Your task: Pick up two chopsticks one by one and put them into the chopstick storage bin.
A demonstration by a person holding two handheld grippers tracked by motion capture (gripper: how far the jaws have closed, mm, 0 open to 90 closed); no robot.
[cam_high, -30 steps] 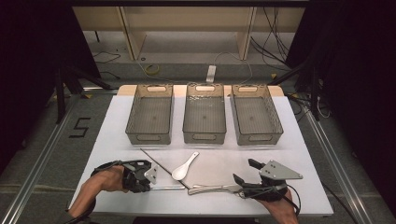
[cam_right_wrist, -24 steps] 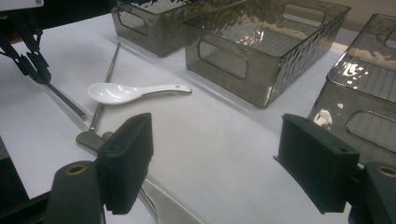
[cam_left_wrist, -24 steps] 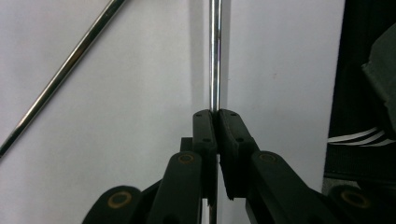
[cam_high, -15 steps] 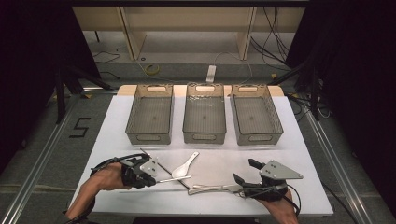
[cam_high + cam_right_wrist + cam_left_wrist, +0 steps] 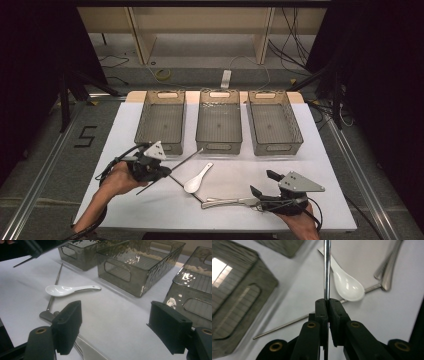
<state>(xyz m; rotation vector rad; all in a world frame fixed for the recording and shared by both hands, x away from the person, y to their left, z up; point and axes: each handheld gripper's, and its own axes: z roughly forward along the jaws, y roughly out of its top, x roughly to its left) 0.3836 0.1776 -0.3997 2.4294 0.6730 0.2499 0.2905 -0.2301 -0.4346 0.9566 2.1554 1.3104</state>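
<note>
The left gripper has its jaws pinched tight on a thin metal chopstick, which is off the table and slants up toward the left bin. In the left gripper view the rod runs straight out from between the closed jaws. A second chopstick lies flat on the table below the left bin, passing under the white soup spoon. The middle bin and right bin stand in a row beside the left bin, and all three look empty.

My guess is the held chopstick is bound for the left bin. The grip sits toward one end, so the long free end will swing with any wrist turn. I would keep the wrist quiet, bring the far tip clear over the near wall of the left bin, and lay the rod lengthwise so it does not bridge the rim. Lower it before letting go, since a thin rod dropped from height will bounce.

The right gripper rests well to the right of the left bin with its jaws wide apart and nothing between them, just beside the metal cutlery. From there it could take that piece next.
</note>
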